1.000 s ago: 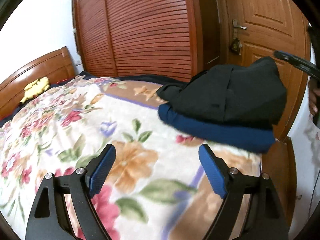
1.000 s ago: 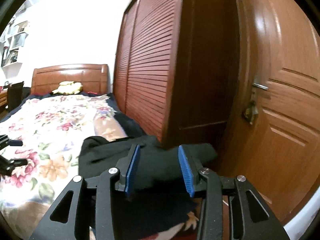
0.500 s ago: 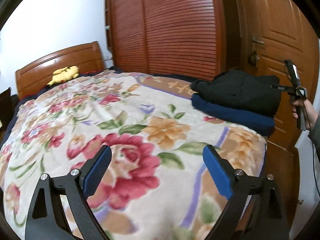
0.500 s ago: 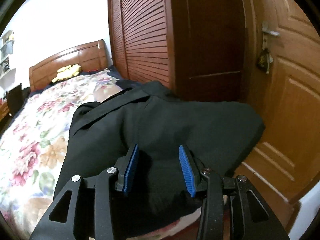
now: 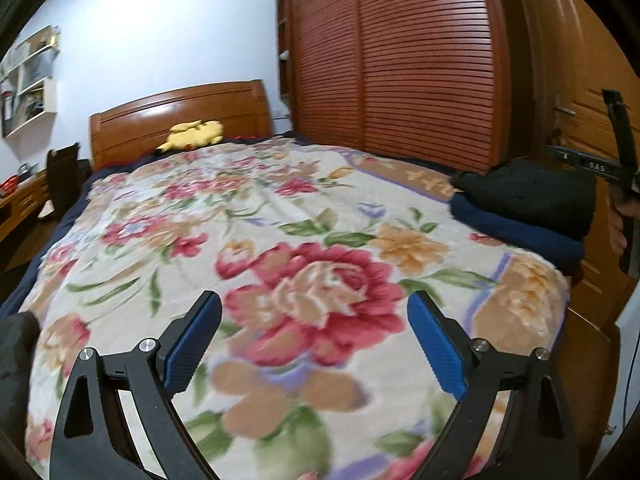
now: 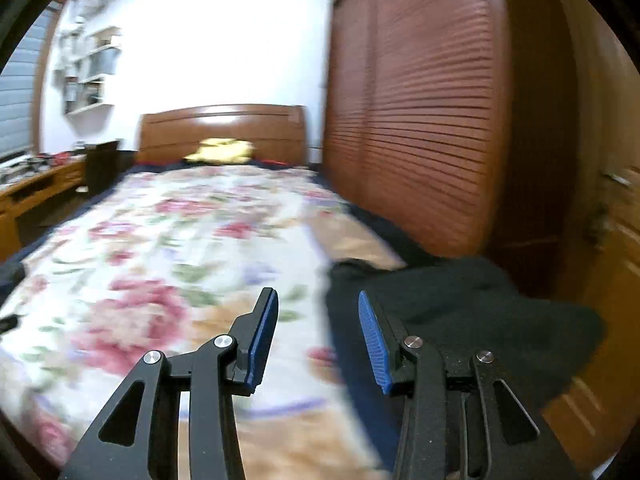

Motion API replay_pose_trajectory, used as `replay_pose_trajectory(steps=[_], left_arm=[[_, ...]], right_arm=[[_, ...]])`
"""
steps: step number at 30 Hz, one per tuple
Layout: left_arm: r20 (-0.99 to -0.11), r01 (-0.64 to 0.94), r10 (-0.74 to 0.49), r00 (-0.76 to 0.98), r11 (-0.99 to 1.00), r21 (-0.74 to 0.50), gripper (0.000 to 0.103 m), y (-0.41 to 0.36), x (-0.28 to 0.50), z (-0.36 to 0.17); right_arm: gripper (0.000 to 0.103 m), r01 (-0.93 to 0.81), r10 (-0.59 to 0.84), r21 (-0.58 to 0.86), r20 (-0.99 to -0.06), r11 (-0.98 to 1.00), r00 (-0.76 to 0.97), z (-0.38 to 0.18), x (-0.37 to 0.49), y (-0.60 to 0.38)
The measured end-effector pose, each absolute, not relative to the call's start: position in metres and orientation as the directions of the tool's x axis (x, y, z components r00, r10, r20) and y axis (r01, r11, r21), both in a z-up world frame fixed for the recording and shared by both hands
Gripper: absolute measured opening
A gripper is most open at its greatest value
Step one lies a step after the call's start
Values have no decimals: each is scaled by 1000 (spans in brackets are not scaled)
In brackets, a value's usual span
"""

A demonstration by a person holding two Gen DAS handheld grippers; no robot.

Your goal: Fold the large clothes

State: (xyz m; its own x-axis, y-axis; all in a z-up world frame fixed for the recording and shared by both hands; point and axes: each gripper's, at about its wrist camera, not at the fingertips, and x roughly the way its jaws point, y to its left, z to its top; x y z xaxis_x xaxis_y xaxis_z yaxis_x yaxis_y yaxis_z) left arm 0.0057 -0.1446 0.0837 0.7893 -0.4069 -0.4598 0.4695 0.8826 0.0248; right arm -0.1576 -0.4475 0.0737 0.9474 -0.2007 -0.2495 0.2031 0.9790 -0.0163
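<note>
Your black garment [image 5: 532, 196] lies folded on a navy one [image 5: 520, 232] at the frame's right, on the bed [image 5: 280, 220] corner. Both tongs, left [image 5: 314, 344] and right [image 6: 318, 340], hover spread and empty.

The bed [image 5: 132, 216] is spread with a floral blanket [image 5: 304, 248] of red, orange and green blooms on cream, a dark blue sheet [image 5: 20, 292] showing along its left edge. At the far end, against the wooden headboard [image 5: 180, 116], lies a yellow plush toy [image 5: 194, 134]. On the near right corner sits a folded navy garment [image 5: 516, 232] directly on the blanket, with a folded black garment [image 5: 532, 196] stacked on top of it.
</note>
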Motion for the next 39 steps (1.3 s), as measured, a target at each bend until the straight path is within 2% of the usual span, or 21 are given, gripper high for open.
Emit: replay_pose_trajectory(steps=[4, 7, 9, 12, 24, 26, 31, 39], left_arm=[[-457, 409, -351, 817, 912, 31, 94, -117, 9, 75], [-454, 368, -316, 833, 930, 27, 94, -97, 12, 69], [-451, 342, -294, 843, 939, 27, 94, -87, 14, 65], [-445, 297, -252, 860, 954, 34, 94, -71, 17, 58], [-408, 127, -123, 905, 992, -17, 94, -23, 25, 26], [-399, 114, -109, 911, 993, -11, 94, -20, 24, 24], [-398, 92, -87, 914, 996, -4, 94, -15, 22, 16], [-392, 65, -59, 918, 998, 2, 94, -11, 19, 13]], right_arm=[[51, 60, -57, 3, -244, 998, 968, 72, -133, -392], [60, -21, 24, 15, -243, 1000, 970, 67, -120, -365], [65, -49, 52, 17, -243, 999, 969, 63, -108, -348], [66, -98, 102, 28, -248, 995, 963, 51, -92, -339], [67, -150, 157, 49, -265, 988, 951, -17, -10, -295], [67, -153, 154, 29, -286, 988, 946, -18, -5, -292], [67, -140, 145, 37, -251, 989, 957, -8, -6, -300], [67, -144, 152, 49, -236, 988, 960, -35, 2, -296]])
